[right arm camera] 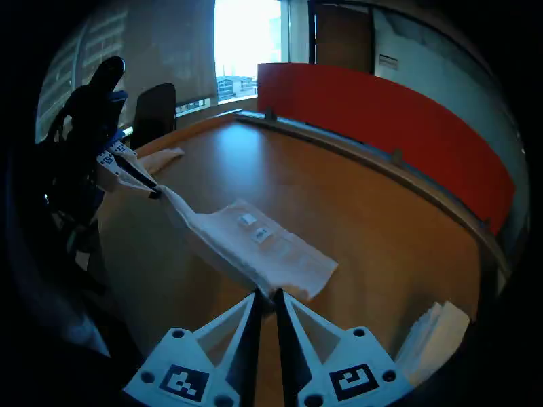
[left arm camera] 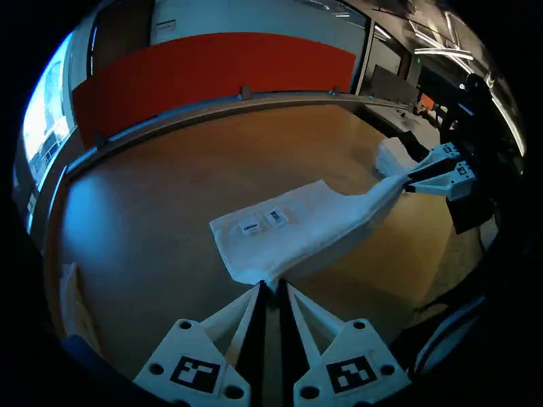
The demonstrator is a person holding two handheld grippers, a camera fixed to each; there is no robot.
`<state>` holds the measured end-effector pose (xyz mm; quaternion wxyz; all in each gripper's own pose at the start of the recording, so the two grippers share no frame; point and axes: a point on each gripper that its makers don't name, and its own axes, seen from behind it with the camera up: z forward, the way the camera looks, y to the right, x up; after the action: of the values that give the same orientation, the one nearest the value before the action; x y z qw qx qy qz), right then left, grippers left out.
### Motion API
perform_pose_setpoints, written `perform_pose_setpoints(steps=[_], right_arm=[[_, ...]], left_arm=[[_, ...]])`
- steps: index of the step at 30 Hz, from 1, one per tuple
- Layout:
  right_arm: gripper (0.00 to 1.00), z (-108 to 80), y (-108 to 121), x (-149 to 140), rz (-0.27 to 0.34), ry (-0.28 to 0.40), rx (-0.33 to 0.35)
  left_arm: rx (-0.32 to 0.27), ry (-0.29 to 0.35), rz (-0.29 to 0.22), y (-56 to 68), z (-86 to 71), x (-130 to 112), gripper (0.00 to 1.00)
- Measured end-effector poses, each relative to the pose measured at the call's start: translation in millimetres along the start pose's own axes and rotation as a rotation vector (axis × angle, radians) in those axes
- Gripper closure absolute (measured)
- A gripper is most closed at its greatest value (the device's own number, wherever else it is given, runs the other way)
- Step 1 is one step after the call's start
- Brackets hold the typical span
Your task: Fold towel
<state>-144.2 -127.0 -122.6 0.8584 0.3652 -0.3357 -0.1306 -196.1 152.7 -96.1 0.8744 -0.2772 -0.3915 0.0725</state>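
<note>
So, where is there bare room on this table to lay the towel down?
The widest free patch is bare table between the towel and the red partition. It is crowded at both ends: one white cloth pile lies beside the left claw, a second pile beside the right claw.

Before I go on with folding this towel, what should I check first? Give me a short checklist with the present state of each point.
1. Left gripper shut on the towel: ok.
2. Right gripper shut on the other end: ok.
3. Towel spread flat on the table: not ok, it bunches toward both grips.
4. Folded stack lies apart from the towel: ok.
5. Jaws hold all layers: cannot tell.
</note>
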Motion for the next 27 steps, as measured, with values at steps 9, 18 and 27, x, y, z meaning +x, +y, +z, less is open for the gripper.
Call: perform_pose_setpoints(steps=[9, 18, 27], right_arm=[[0.85, 6.7, 6.6, 1.0, -0.007, -0.009, -0.005], [0.85, 26.0, 24.9, 0.8, -0.011, -0.031, -0.013], [0.85, 55.7, 41.6, -1.4, -0.038, -0.059, -0.017]], left_arm=[[0.003, 0.0, -0.013, -3.2, 8.6, 5.0, 0.88], [0.009, -0.002, -0.037, -15.0, 29.8, 16.1, 0.88], [0.03, -0.032, -0.042, -31.5, 59.1, 16.2, 0.88]])
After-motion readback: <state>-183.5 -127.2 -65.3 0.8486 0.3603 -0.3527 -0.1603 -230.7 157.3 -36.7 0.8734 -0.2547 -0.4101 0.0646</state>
